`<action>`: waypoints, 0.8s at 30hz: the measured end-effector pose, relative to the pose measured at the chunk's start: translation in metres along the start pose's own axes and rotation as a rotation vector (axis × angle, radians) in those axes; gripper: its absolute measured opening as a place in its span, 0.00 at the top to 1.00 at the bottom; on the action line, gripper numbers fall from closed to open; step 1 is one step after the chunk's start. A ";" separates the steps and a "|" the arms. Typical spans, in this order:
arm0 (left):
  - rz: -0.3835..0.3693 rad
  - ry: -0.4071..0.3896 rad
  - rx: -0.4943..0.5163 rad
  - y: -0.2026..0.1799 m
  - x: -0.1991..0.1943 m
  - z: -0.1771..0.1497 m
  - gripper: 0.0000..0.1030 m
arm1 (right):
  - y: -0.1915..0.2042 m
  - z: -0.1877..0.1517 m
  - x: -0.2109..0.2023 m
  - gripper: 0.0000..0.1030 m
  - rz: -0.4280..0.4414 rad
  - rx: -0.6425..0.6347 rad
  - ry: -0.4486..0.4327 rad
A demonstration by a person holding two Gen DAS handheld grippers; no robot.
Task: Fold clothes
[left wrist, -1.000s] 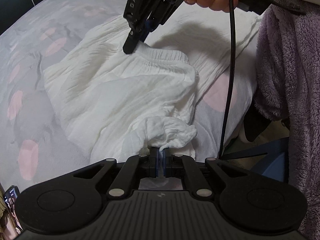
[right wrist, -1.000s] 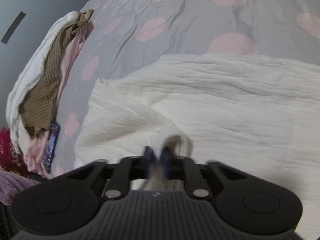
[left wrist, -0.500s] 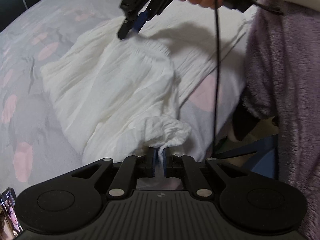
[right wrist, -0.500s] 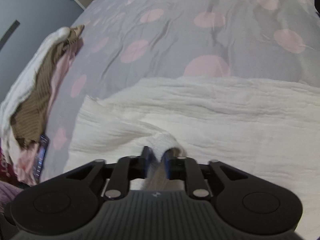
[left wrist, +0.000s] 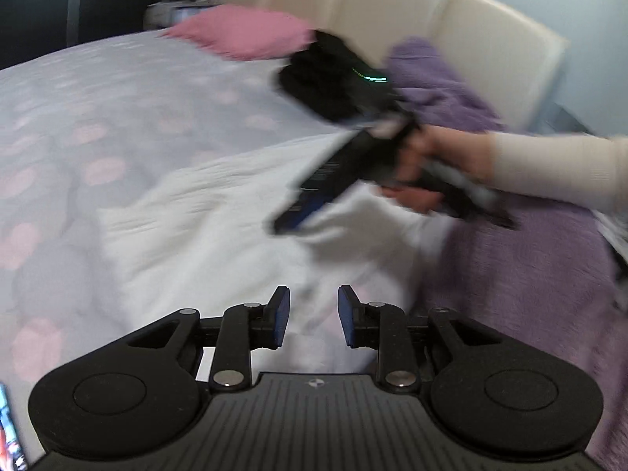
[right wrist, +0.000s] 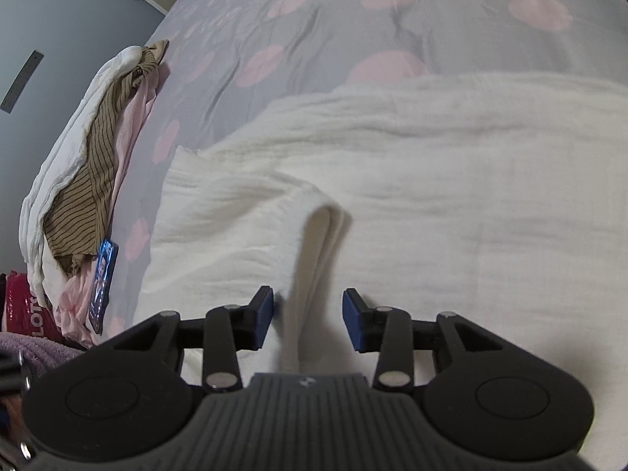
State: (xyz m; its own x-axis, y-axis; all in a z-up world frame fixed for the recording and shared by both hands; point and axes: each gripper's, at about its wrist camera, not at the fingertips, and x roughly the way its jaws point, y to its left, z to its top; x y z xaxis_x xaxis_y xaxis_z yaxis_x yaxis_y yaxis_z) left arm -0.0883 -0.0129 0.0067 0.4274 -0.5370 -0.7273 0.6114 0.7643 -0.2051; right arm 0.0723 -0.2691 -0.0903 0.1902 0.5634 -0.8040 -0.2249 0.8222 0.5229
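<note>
Both grippers have been let go of the white garment (right wrist: 431, 180) within the last second. A second ago the left gripper (left wrist: 314, 316) was clamped on a bunched corner of the cloth and the right gripper (right wrist: 308, 320) was pinched on a raised ridge of it; now the jaws of both are opening, and blue pads are seen standing apart in each wrist view. Nothing is pressed between the left pads: only flat, blurred white fabric is seen beyond and below them, and the view has been tipped upward so that the pink pillow (left wrist: 239, 31) and the cream headboard (left wrist: 412, 11) far ahead of the fingers are taken in. Between the right pads a loose upright fold of the garment is left standing, close to the left pad but not squeezed by either. The garment itself is spread on the grey bedspread with pink spots (right wrist: 314, 19), directly ahead of and under both grippers, with its folded-over part lying toward the right gripper's left. A pile of other clothes (right wrist: 90, 149) and a phone (right wrist: 103, 280) lie well off to the right gripper's left. The release is judged to mark one fold as laid down; the standing ridge may still need to be flattened, and a fresh grip will be needed for any further fold.
</note>
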 end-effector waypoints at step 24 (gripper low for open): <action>0.325 0.273 -0.100 0.031 0.078 -0.016 0.76 | 0.021 0.010 0.041 0.62 -0.014 -0.084 0.063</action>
State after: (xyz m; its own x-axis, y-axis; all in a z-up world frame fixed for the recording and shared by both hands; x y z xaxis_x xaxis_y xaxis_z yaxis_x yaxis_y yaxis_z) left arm -0.0465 -0.0256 -0.0671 0.3871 -0.1594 -0.9082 0.4009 0.9161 0.0101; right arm 0.0851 -0.2278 -0.1090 0.1342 0.5433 -0.8288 -0.3024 0.8189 0.4878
